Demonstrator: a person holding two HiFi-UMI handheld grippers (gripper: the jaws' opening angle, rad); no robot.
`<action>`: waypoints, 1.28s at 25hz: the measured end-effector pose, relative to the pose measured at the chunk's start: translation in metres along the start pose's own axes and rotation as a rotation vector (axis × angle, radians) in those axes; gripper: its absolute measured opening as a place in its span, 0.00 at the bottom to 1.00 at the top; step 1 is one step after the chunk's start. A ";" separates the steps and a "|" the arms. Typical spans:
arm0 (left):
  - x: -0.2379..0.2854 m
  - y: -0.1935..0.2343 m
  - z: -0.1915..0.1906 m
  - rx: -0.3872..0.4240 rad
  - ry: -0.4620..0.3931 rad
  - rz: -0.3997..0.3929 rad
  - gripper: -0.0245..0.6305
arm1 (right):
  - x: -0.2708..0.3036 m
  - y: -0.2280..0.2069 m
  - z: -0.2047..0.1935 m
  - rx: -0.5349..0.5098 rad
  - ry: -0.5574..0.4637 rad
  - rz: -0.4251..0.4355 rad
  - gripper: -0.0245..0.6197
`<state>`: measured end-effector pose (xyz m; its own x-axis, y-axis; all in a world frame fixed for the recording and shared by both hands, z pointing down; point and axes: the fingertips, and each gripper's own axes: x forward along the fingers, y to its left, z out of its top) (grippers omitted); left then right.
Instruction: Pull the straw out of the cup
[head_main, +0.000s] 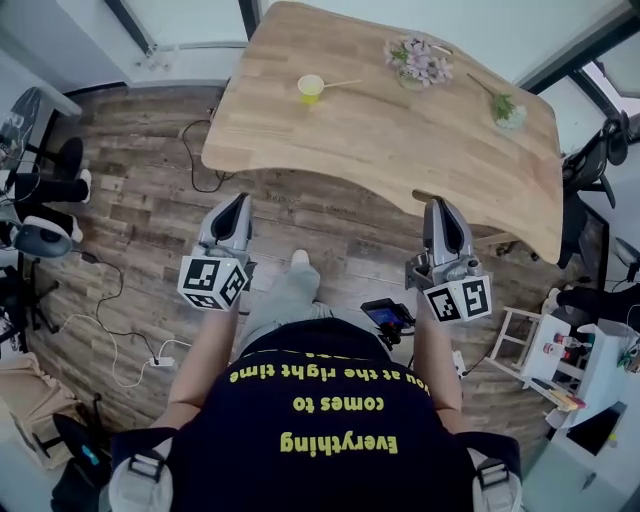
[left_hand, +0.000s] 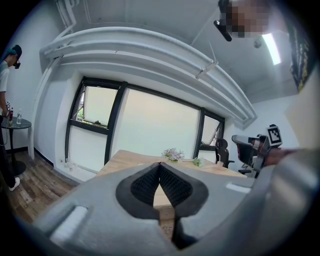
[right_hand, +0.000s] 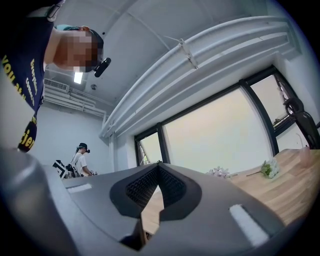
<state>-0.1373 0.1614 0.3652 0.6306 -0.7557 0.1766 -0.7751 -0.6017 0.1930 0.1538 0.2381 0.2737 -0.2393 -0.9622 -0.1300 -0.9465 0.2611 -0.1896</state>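
Note:
A small yellow cup stands on the far left part of the wooden table. A thin straw leans out of it to the right. Both grippers hang over the floor, short of the table's near edge and well away from the cup. My left gripper is shut with nothing in it, its tips meeting. My right gripper is also shut and empty. In neither gripper view does the cup show.
A bunch of pale flowers and a smaller sprig lie on the table's far right. An office chair stands to the right, with a white cart nearer. Cables and a power strip lie on the floor at left. A person stands far left.

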 end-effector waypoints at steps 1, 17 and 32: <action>0.006 0.004 0.002 0.000 0.000 -0.005 0.04 | 0.006 -0.001 -0.001 0.000 0.002 -0.002 0.05; 0.082 0.074 0.023 -0.006 0.004 -0.039 0.04 | 0.105 -0.016 -0.017 0.002 0.020 -0.019 0.05; 0.100 0.112 0.019 -0.035 0.020 -0.020 0.04 | 0.148 -0.033 -0.028 0.014 0.037 -0.052 0.05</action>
<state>-0.1623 0.0135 0.3863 0.6473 -0.7379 0.1912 -0.7603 -0.6072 0.2308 0.1432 0.0848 0.2877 -0.1975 -0.9767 -0.0840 -0.9550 0.2110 -0.2085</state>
